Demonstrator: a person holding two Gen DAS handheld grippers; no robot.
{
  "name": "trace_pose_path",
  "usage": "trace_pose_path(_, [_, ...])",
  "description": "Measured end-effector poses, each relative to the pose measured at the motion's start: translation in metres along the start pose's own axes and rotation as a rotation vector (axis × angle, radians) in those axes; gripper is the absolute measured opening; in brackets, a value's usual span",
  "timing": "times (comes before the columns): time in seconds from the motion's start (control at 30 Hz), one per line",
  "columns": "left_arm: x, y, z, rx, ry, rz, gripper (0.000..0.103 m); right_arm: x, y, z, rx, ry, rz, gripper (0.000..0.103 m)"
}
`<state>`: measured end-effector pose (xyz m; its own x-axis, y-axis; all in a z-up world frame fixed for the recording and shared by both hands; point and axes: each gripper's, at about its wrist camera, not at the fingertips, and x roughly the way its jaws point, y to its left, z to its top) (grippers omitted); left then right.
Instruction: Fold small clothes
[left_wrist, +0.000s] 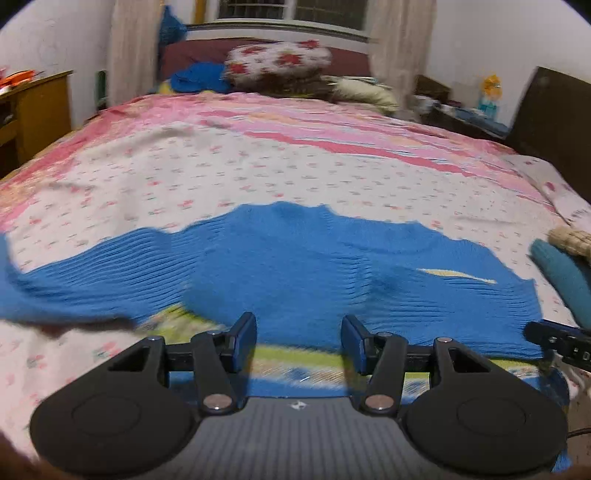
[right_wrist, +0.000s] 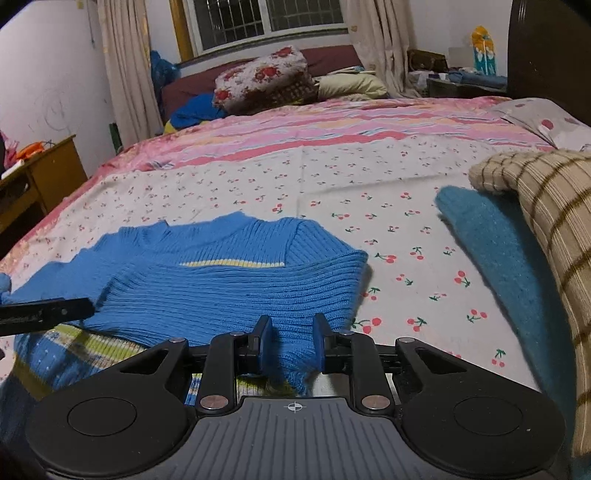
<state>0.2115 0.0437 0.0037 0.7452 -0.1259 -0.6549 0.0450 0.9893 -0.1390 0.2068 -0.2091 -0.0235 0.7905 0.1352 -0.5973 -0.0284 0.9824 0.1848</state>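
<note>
A small blue ribbed sweater (left_wrist: 295, 266) with yellow-green stripes lies partly folded on the cherry-print bedsheet (left_wrist: 221, 166). It also shows in the right wrist view (right_wrist: 221, 288). My left gripper (left_wrist: 298, 338) is open just above the sweater's folded edge, with nothing between its fingers. My right gripper (right_wrist: 292, 341) is half open, with a fold of the sweater's near corner lying between its fingers (right_wrist: 264, 339). The right gripper's tip shows at the right edge of the left wrist view (left_wrist: 554, 338), and the left gripper's tip shows at the left of the right wrist view (right_wrist: 48, 312).
A teal garment (right_wrist: 495, 266) and a beige checked garment (right_wrist: 546, 206) lie stacked at the right of the bed. Pillows and a floral quilt (right_wrist: 262, 77) are piled at the far end. A wooden cabinet (right_wrist: 40, 173) stands at the left, a dark headboard (left_wrist: 554, 122) at the right.
</note>
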Motion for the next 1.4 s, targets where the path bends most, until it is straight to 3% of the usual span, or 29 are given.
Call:
trace_pose_path(0.23, [-0.006,0.029,-0.006,-0.078,0.027,0.045,0.057,-0.011,0.004,0.001,-0.001,-0.042,0.02,0.023])
trace_pose_path(0.43, [-0.018,0.036,-0.005,-0.073,-0.005,0.079,0.057,-0.004,0.001,-0.004,-0.014,-0.008,0.006,0.024])
trace_pose_path(0.53, [-0.022,0.055,-0.008,-0.134,-0.008,0.136,0.057,-0.005,0.001,-0.005,0.005,-0.015,0.011,0.025])
trace_pose_path(0.63, [-0.024,0.072,-0.016,-0.22,0.004,0.13,0.058,-0.008,0.003,-0.005,0.005,-0.035,0.017,0.027])
trace_pose_path(0.7, [-0.022,0.071,-0.022,-0.214,0.003,0.135,0.058,-0.009,0.004,-0.005,-0.002,-0.037,0.028,0.028])
trace_pose_path(0.8, [-0.019,0.062,-0.024,-0.171,-0.007,0.154,0.067,-0.008,0.005,-0.008,-0.005,-0.038,0.028,0.029])
trace_pose_path(0.87, [-0.017,0.061,-0.025,-0.164,-0.013,0.128,0.077,-0.009,0.005,-0.007,-0.001,-0.04,0.031,0.029])
trace_pose_path(0.97, [-0.016,0.062,-0.024,-0.149,0.001,0.108,0.083,-0.01,0.004,-0.007,0.005,-0.044,0.036,0.03])
trace_pose_path(1.03, [-0.015,0.066,-0.022,-0.167,0.035,0.089,0.1,-0.012,0.005,-0.007,0.006,-0.049,0.04,0.03])
trace_pose_path(1.07, [-0.013,0.068,-0.022,-0.183,0.069,0.088,0.102,-0.013,0.007,-0.007,0.006,-0.054,0.045,0.03])
trace_pose_path(1.2, [-0.023,0.072,-0.021,-0.186,0.052,0.133,0.093,-0.018,0.013,-0.007,-0.02,-0.071,0.053,0.03])
trace_pose_path(1.4, [-0.05,0.115,0.001,-0.263,-0.076,0.228,0.088,-0.026,0.029,-0.007,-0.056,-0.094,0.092,0.03])
